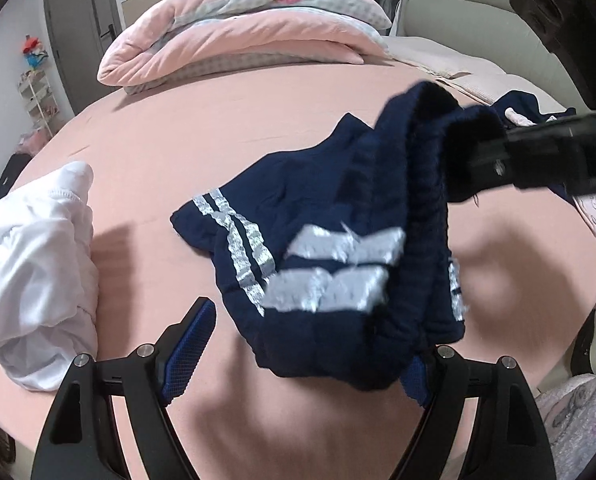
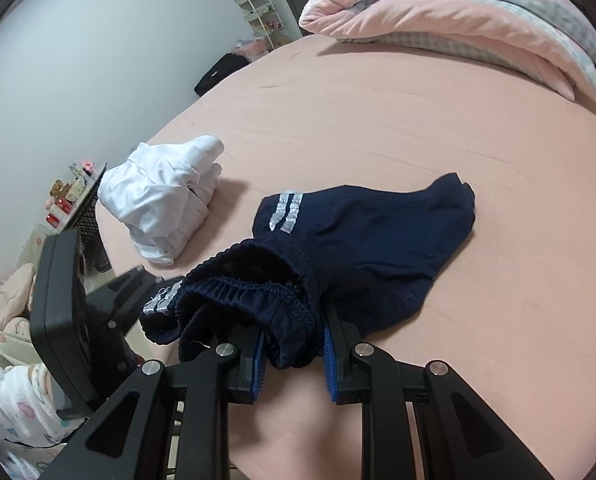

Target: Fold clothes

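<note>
Step in hand: a pair of navy shorts (image 2: 362, 236) with silver stripes is being lifted by its waistband and laid out for folding; this looks like the start of work on this garment.
Right claw (image 2: 293, 360): pinched on the gathered elastic waistband, cloth bunched between its blue pads (image 2: 257, 364).
Left claw (image 1: 310, 344): jaws stand wide; the hem of the shorts hangs against its right finger (image 1: 416, 376), but the pads do not press on cloth.
Where the shorts are: waistband end raised in the right claw, leg end trailing on the pink bed sheet (image 2: 418, 128), near the middle of the bed.
Other clothes: a white garment (image 2: 161, 196) lies crumpled on the sheet, apart from the shorts on the left claw's side.
Also on the bed: a folded pink quilt (image 2: 458, 12) at the far end, well apart.
Next move calls for: the left claw to take the free side of the waistband, so both claws can pull the shorts flat on the sheet.
Risk: the bunched elastic may slip or stay twisted.
</note>
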`<state>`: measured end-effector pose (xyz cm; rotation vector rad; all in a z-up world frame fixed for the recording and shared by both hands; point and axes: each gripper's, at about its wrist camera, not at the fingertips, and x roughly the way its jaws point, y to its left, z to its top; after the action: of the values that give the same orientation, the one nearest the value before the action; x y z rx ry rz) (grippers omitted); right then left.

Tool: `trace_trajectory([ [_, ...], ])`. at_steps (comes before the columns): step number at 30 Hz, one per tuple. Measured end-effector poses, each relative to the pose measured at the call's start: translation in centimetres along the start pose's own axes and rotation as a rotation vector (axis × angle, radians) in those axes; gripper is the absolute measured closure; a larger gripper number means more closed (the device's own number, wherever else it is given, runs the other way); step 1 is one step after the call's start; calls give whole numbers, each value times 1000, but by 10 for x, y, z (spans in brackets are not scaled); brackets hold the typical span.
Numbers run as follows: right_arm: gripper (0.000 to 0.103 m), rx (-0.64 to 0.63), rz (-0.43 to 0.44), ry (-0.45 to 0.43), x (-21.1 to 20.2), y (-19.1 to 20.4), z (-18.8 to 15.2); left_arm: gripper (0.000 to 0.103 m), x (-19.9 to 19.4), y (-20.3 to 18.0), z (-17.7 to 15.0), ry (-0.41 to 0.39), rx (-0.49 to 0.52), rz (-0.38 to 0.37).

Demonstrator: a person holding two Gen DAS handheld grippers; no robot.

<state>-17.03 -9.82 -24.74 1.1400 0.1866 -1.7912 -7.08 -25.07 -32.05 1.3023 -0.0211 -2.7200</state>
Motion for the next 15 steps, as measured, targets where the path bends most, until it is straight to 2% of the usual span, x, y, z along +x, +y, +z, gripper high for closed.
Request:
trace_trajectory([
  [3, 82, 2, -11, -4, -2, 0, -5, 22, 3, -1, 2, 24, 9, 0],
  [8, 82, 29, -13, -3, 0, -5, -13, 24, -1, -3, 1, 22, 3, -24],
  [11, 82, 38, -18, 5, 2, -7, -18, 39, -3, -2, 1, 18, -11, -43],
  [13, 82, 37, -29, 13, 4, -8, -21, 53, -3, -2, 1, 16, -16, -45],
  [15, 82, 33, -39, 20, 7, -9, -24, 56, -4, -4, 0, 13, -9, -37],
])
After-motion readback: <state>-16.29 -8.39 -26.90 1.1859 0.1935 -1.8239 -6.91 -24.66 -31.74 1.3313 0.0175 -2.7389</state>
